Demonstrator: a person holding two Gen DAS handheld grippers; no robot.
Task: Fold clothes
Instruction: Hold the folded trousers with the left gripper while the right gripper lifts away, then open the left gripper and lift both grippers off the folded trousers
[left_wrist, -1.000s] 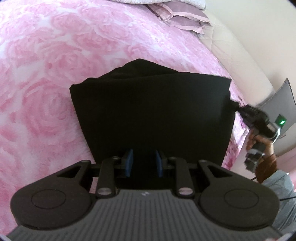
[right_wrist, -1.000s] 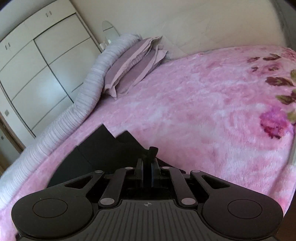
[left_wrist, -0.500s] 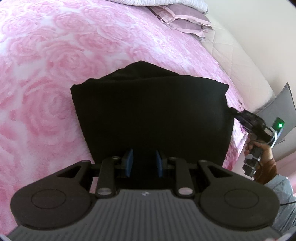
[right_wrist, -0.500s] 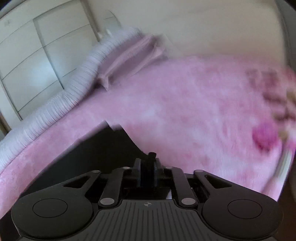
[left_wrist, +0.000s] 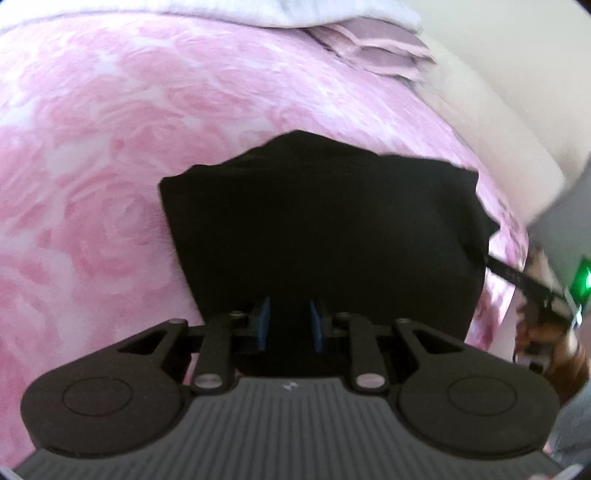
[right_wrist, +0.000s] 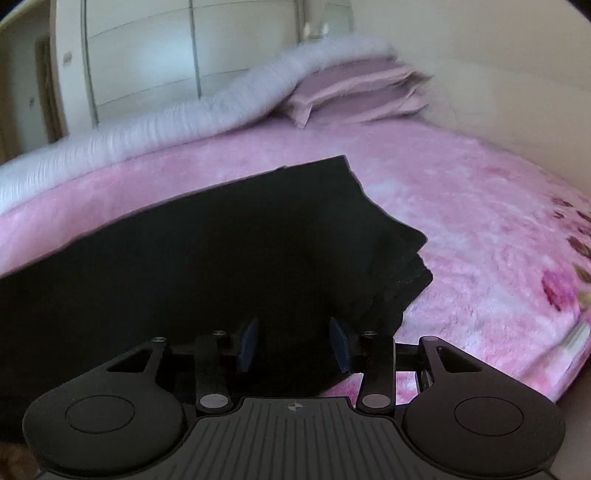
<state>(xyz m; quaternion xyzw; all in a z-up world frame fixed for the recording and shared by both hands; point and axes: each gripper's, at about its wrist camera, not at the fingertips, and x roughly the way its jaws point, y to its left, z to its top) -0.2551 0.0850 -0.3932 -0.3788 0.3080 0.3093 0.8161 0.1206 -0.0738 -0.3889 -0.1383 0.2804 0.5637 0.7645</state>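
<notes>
Black garment (left_wrist: 325, 229) lies folded on the bed (left_wrist: 92, 184); right tool (right_wrist: 293, 345) has just opened, cloth between its jaws unpinched; left tool (left_wrist: 290, 325) part-open, grip unclear; smooth edges flat before lifting away

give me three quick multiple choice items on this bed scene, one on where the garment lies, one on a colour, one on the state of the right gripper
1. Where does the folded garment lie?
A. on the pink blanket
B. on the pillows
C. inside the wardrobe

2. What colour is the garment?
A. white
B. black
C. pink

3. How do the right gripper fingers stand?
A. pressed shut on a corner
B. apart, over the cloth
C. out of sight

Answers:
1. A: rose-patterned pink blanket shows around the garment in both views, while the pillows lie far beyond it.
2. B: it reads solid black against the pink.
3. B: its jaws have just been opening, and the blue pads stand apart with only dark cloth seen between them.
</notes>
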